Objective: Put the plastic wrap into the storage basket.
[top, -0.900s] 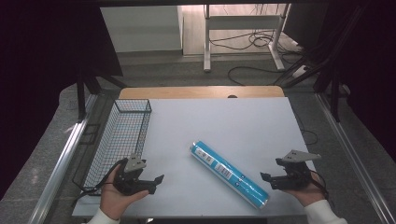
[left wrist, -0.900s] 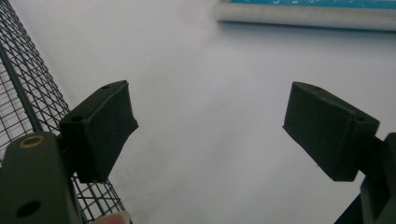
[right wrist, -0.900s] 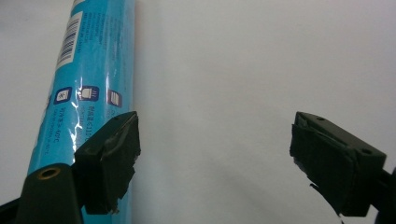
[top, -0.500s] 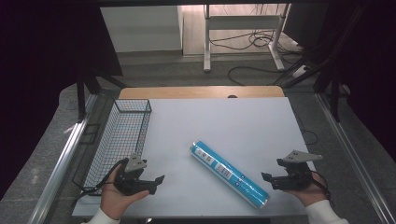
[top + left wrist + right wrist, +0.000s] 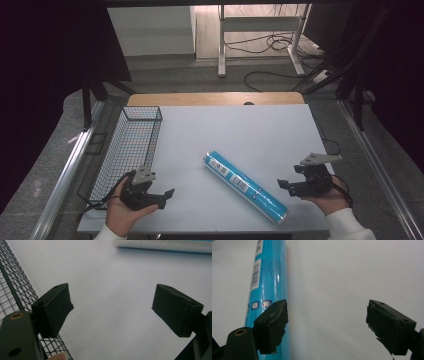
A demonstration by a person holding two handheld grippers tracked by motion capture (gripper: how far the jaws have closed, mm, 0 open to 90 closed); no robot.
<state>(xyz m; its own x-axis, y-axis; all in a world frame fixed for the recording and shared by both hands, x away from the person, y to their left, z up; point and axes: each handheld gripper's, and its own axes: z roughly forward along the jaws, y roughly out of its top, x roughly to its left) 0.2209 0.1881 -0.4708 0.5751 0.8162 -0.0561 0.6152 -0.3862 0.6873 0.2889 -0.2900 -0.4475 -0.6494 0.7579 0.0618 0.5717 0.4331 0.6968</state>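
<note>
Grippers resting apart at the near edge of a white table (image 5: 240, 125).
Wire basket (image 5: 131, 145) stands far left; left gripper (image 5: 167, 193) beside it, jaws spread and empty; blue tube (image 5: 245, 186) lies diagonally mid-table, untouched; right gripper (image 5: 283, 184) near it, jaws spread, empty.

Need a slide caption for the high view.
Two open hand-held grippers, left gripper and right gripper, flank a blue cylindrical tube beside a black wire basket.

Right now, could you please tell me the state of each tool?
Left tool: open, holding nothing, beside the wire basket.
Right tool: open, holding nothing, near the blue tube.
</note>
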